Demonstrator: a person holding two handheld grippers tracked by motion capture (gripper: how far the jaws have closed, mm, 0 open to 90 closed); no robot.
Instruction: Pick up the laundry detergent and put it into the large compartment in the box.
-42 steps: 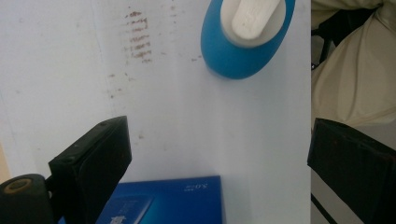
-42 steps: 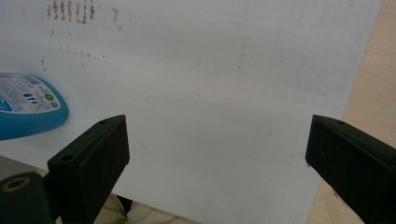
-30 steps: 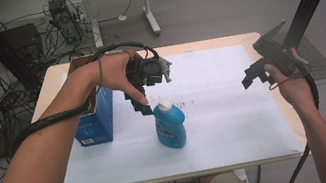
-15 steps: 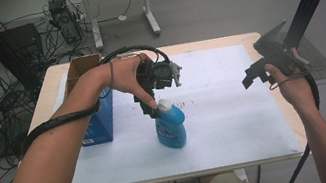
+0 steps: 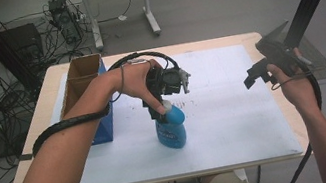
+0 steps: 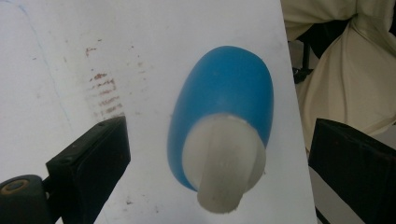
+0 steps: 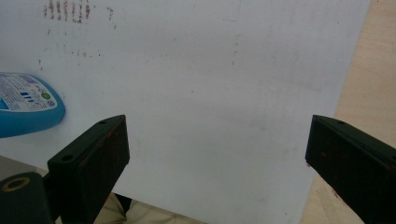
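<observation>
Closest to me, my left gripper (image 5: 161, 113) points down over the blue bottle (image 5: 171, 129), which stands upright near the middle of the white sheet (image 5: 237, 119) covering the table (image 5: 203, 44). In the left gripper view its jaws are spread wide on either side of the bottle's white cap (image 6: 223, 163), with clear gaps both ways, so they grip nothing. The bottle carries a pale label (image 7: 25, 99) with small blue marks and a green dot; the print is too small for me to read. Just left of the bottle stands a blue cardboard box (image 5: 81, 93), open at the top. My right gripper (image 5: 253, 78) hangs above the sheet's right side, well apart from the bottle, jaws wide open and empty. Farther up the sheet are faint reddish-brown smudges (image 7: 65, 10), no legible writing.
</observation>
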